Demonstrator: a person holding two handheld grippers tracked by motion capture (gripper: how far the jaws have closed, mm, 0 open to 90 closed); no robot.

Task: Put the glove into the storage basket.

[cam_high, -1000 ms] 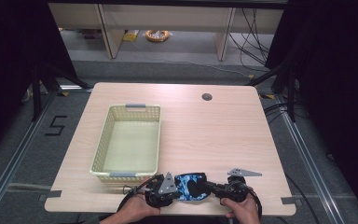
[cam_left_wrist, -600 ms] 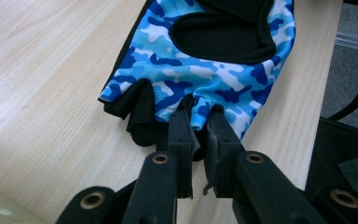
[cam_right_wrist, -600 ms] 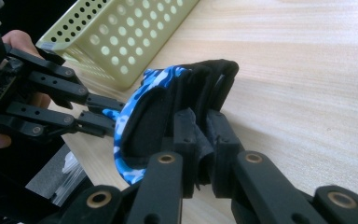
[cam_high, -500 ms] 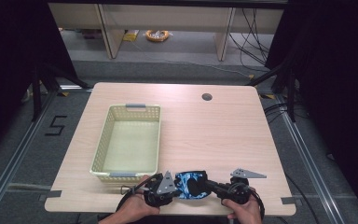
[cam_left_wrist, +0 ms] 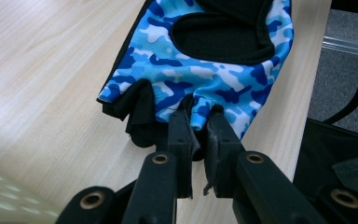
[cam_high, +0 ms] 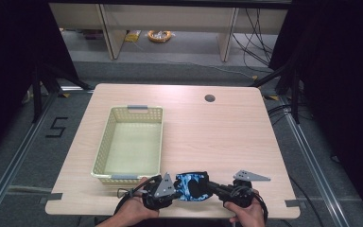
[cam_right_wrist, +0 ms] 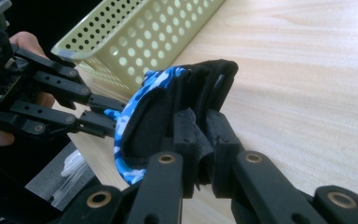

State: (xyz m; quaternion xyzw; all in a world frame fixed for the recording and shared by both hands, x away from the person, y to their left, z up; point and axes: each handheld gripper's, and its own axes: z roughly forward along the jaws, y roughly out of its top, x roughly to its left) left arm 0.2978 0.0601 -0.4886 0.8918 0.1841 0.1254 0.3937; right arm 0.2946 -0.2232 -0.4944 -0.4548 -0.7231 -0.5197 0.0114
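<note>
Table (cam_high: 227, 137), near edge: yellow basket (cam_high: 105, 142) beside a blue camo glove (cam_high: 189, 185), soft, light, floppy. Left gripper (cam_left_wrist: 198, 133) pinches its finger end, right gripper (cam_right_wrist: 200, 140) clamps the black cuff, probably; hems give the surest hold.

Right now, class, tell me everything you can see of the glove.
The glove is fingerless, of stretchy-looking fabric in blue, white and navy camouflage with black trim and a black palm patch. It hangs crumpled between the two grippers at the table's near edge, just right of the basket. The left gripper pinches its finger end; the right gripper pinches a black fold at the other end.
</note>
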